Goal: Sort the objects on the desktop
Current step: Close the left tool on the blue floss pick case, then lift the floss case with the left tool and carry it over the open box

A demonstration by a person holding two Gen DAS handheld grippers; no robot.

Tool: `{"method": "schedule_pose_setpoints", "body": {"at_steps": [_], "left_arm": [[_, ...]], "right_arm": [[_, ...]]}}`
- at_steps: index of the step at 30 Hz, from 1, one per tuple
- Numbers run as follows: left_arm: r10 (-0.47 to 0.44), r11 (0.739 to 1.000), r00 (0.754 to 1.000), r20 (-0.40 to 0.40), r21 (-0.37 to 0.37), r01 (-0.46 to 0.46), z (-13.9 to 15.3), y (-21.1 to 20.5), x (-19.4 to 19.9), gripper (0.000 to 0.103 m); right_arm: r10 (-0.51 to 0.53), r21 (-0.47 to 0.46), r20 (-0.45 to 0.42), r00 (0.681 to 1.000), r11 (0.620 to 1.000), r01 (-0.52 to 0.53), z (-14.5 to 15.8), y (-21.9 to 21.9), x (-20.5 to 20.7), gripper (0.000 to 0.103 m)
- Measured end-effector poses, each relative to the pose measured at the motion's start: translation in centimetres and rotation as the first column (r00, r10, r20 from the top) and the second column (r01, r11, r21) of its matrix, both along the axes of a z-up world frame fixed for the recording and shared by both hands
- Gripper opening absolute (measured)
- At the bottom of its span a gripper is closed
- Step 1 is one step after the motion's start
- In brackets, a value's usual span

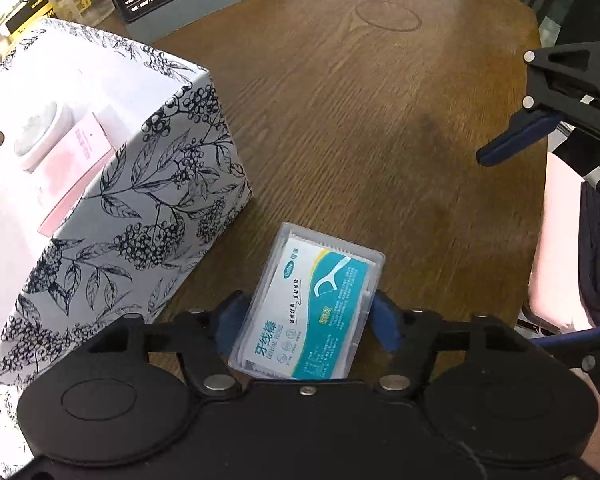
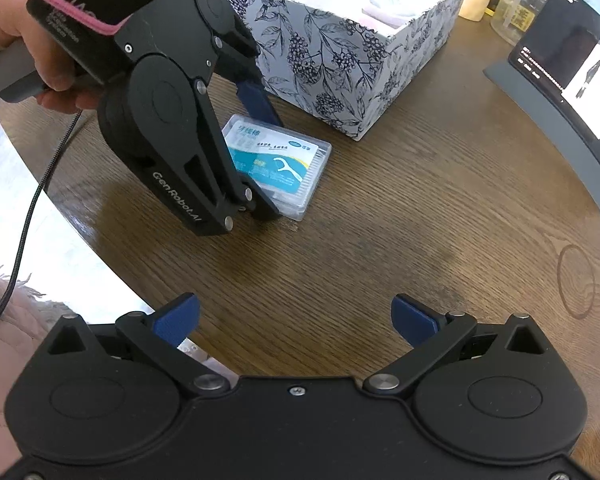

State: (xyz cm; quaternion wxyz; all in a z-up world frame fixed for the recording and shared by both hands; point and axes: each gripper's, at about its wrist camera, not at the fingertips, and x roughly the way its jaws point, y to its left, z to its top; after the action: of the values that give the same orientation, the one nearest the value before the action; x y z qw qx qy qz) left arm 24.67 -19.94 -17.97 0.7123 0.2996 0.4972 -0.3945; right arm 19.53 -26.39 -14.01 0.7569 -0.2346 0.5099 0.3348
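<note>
Left gripper [image 1: 306, 316]: black linkage body, blue pads; jaws either side of the clear rectangular plastic dental floss pick box with teal-and-white label [image 1: 310, 308], pads at its two long edges. In the right wrist view the pads [image 2: 260, 100] bracket the box and look to touch it; grip firmness can't be told.
Right gripper [image 2: 296, 320]: same black build, blue pads, jaws spread wide, nothing between them, hovering over bare table.
Floss box: flat on the round dark-brown wood-grain table [image 1: 380, 120], just beside the corner of the white cardboard box with black berry-and-leaf print [image 1: 140, 208], not touching it.
Printed box: open top, matte card; inside a white round jar [image 1: 40, 136] and a pale pink flat packet [image 1: 80, 176].
Hand [image 2: 32, 40]: holds the left gripper handle, black cable trailing down.
Dark curved screen on grey stand [image 2: 568, 80]: at the table's far edge, glossy.
Table surface: faint ring stain [image 2: 576, 280], visible grain.
</note>
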Motion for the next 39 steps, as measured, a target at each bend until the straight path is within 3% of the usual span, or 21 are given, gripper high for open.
{"method": "schedule_pose_setpoints", "body": {"at_steps": [7,12,28,39], "left_arm": [[-0.002,1.000,1.000,0.013,0.021,0.001,0.3,-0.1,-1.5,0.060],[-0.010,1.000,1.000,0.016,-0.006,0.010,1.4,0.4,-2.2,0.059],[0.028,0.993,0.992,0.121,-0.121,-0.013,9.5,3.7,-5.2,0.057],[0.054,0.989,0.978,0.201,-0.148,-0.024,14.3,5.4,-6.1,0.057]], "right_arm": [[-0.008,0.001,0.003,1.000,1.000,0.008,0.1,0.0,-0.1,0.103],[0.000,-0.001,0.021,1.000,1.000,0.000,0.6,0.5,-0.3,0.103],[-0.024,0.029,0.081,0.996,0.999,0.022,4.5,2.3,-0.9,0.103],[-0.056,0.087,0.086,0.995,0.995,0.048,7.2,4.5,-1.8,0.103]]}}
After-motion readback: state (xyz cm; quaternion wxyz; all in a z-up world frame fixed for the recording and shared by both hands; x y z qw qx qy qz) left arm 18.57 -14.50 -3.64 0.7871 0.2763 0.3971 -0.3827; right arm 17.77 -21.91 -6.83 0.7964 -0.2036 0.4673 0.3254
